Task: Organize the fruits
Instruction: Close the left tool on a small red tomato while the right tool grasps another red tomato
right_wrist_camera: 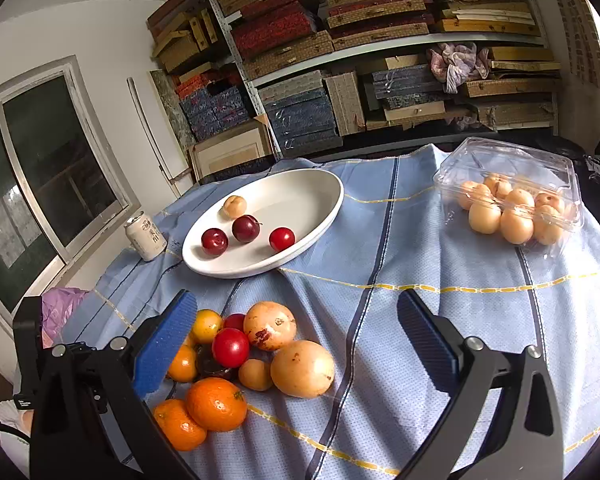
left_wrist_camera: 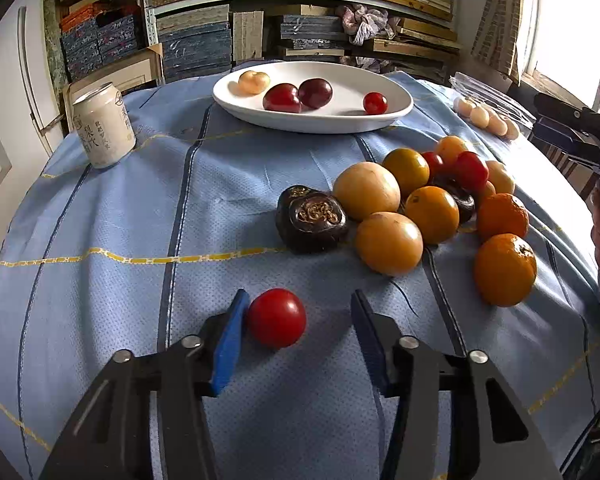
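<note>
Bracketing red tomato (left_wrist_camera: 276, 317) with spread left tongs (left_wrist_camera: 296, 312), well short of white plate (left_wrist_camera: 312, 120) | right tongs (right_wrist_camera: 296, 332) spread, idle | next: I pinch, carry to plate

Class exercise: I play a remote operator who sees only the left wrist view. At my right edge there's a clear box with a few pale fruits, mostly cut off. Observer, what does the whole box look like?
Observer: The clear box stands with its lid open, and pale fruits fill it.
Operator: Is the right gripper holding anything?
Observer: No. The right gripper is open and empty, above the fruit pile.
Operator: What lies left of the can, beyond my view?
Observer: A window in the wall behind the can.
</note>
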The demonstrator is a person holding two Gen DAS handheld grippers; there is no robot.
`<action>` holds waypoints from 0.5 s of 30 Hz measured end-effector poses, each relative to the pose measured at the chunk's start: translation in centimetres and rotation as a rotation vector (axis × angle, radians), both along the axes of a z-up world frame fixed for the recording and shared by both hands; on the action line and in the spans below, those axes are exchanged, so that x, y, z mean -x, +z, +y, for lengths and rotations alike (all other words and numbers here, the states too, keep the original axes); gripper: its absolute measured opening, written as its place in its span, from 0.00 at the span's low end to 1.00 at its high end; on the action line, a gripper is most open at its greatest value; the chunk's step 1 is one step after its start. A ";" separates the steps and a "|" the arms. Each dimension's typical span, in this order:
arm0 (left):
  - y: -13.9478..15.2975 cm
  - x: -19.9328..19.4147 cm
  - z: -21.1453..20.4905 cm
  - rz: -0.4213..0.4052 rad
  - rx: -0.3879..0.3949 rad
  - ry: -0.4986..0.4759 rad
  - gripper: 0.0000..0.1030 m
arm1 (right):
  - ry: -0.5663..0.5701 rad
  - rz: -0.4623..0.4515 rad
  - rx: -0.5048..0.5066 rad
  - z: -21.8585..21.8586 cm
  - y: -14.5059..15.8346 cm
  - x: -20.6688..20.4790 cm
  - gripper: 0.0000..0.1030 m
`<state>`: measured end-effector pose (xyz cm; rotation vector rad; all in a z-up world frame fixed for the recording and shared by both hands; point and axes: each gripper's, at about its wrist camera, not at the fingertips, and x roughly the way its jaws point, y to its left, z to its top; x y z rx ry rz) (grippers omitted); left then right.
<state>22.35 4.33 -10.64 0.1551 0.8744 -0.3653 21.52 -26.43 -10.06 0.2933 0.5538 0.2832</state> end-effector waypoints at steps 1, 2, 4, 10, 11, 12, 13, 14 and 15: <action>0.0 0.0 0.0 0.001 0.003 -0.001 0.46 | 0.000 0.003 0.001 0.0 0.0 0.0 0.96; 0.0 0.0 0.1 0.001 0.008 0.000 0.44 | 0.000 0.004 0.002 0.0 0.0 -0.1 0.96; 0.0 0.0 0.3 0.003 0.017 0.003 0.43 | 0.000 0.008 0.007 0.0 -0.1 -0.2 0.96; 0.0 -0.1 0.3 0.003 0.018 0.005 0.42 | 0.001 0.011 0.019 0.2 -0.3 -0.4 0.96; 0.0 -0.1 0.2 0.002 0.013 0.005 0.42 | 0.001 0.008 0.021 0.1 -0.3 -0.4 0.96; 0.0 0.0 0.1 0.000 0.003 0.005 0.42 | 0.003 0.004 0.027 0.2 -0.3 -0.4 0.95; 0.0 0.0 0.0 -0.003 -0.005 0.005 0.42 | 0.005 0.001 0.035 0.3 -0.3 -0.3 0.95; 0.0 0.0 -0.1 -0.004 -0.011 0.005 0.41 | 0.007 -0.002 0.045 0.4 -0.4 -0.2 0.95; 0.0 0.0 -0.1 -0.008 -0.019 0.005 0.39 | 0.010 -0.007 0.065 0.7 -0.4 -0.2 0.95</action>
